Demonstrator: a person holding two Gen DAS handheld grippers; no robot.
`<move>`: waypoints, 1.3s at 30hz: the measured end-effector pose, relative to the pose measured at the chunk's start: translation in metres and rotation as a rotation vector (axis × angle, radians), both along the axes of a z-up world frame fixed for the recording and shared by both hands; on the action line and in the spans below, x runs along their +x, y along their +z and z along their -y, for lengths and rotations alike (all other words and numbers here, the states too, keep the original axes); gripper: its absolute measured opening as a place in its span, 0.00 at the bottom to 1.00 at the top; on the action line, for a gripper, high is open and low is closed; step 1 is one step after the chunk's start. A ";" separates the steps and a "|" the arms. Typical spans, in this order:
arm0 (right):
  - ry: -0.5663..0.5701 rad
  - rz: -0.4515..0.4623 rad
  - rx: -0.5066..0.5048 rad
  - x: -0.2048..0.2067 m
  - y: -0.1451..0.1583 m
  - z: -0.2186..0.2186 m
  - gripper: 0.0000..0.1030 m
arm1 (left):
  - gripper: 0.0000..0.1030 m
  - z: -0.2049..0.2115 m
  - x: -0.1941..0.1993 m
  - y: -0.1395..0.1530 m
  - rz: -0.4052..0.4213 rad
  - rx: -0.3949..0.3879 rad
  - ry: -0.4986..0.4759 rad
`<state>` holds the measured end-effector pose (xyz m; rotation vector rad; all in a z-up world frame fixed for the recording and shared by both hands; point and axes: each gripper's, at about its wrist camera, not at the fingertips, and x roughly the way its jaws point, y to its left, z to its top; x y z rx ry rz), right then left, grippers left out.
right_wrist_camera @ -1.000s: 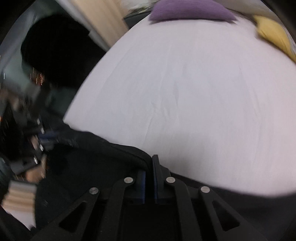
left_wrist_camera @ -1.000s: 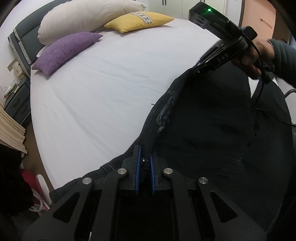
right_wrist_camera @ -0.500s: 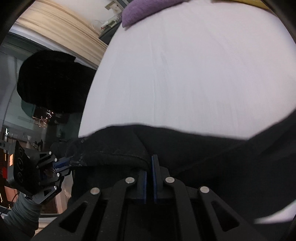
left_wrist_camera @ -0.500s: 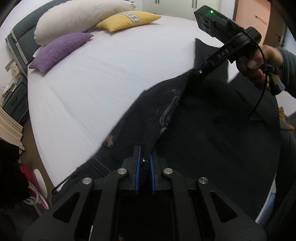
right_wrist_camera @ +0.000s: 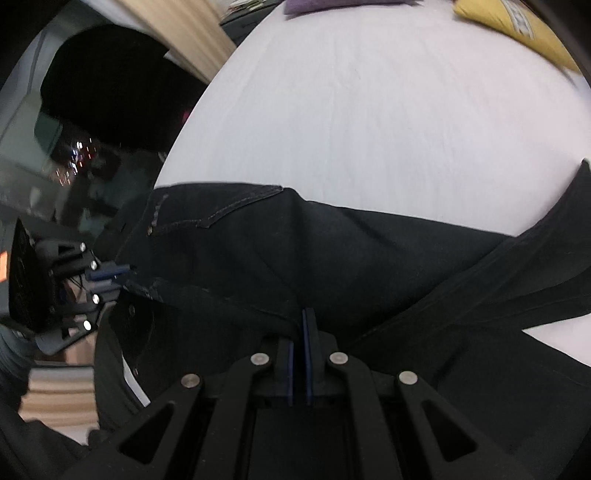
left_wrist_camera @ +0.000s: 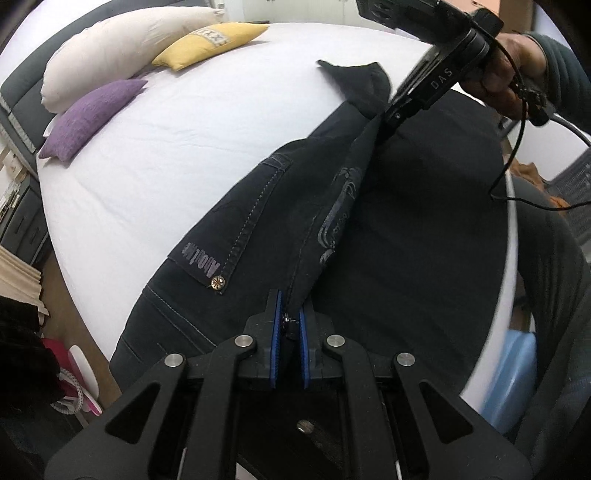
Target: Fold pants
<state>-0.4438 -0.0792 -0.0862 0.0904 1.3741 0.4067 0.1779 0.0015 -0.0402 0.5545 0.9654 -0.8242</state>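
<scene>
Left hand-held gripper (left_wrist_camera: 288,325) pinches the waist edge of the black pants (left_wrist_camera: 280,229), its blue pads closed on the fabric; the right hand-held gripper (right_wrist_camera: 298,332) clamps another edge, the cloth stretched between them over the white bed (left_wrist_camera: 192,122). Purple pillow (left_wrist_camera: 90,118), yellow pillow (left_wrist_camera: 207,42) and cream pillow (left_wrist_camera: 122,48) lie well apart at the headboard. Only the left view shows the pocket rivet (left_wrist_camera: 217,282); the right view shows beige curtains (right_wrist_camera: 184,33).

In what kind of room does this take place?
Most likely a bedroom. The pants lie on a wide bed with a white sheet, pillows rest against a padded headboard, and a small drawer unit stands beside the bed.
</scene>
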 end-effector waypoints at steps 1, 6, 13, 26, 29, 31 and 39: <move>0.011 0.004 -0.013 -0.003 0.003 0.005 0.05 | 0.07 0.001 -0.003 0.001 0.001 0.000 -0.009; 0.093 0.032 -0.131 -0.019 0.007 0.005 0.05 | 0.07 0.003 -0.022 -0.001 -0.002 0.017 -0.045; 0.136 0.041 -0.214 -0.025 -0.015 -0.010 0.04 | 0.07 0.019 -0.034 -0.033 -0.036 0.062 -0.103; 0.186 0.130 -0.328 0.008 -0.027 -0.021 0.05 | 0.07 0.021 -0.072 -0.054 -0.011 0.112 -0.175; 0.181 0.140 -0.335 0.022 -0.025 -0.020 0.05 | 0.07 0.021 -0.073 -0.058 0.002 0.124 -0.180; 0.189 0.155 -0.355 0.032 -0.023 -0.030 0.05 | 0.07 0.017 -0.077 -0.059 -0.003 0.114 -0.171; 0.193 0.169 -0.370 0.073 -0.021 -0.030 0.05 | 0.07 0.003 -0.090 -0.058 -0.003 0.100 -0.166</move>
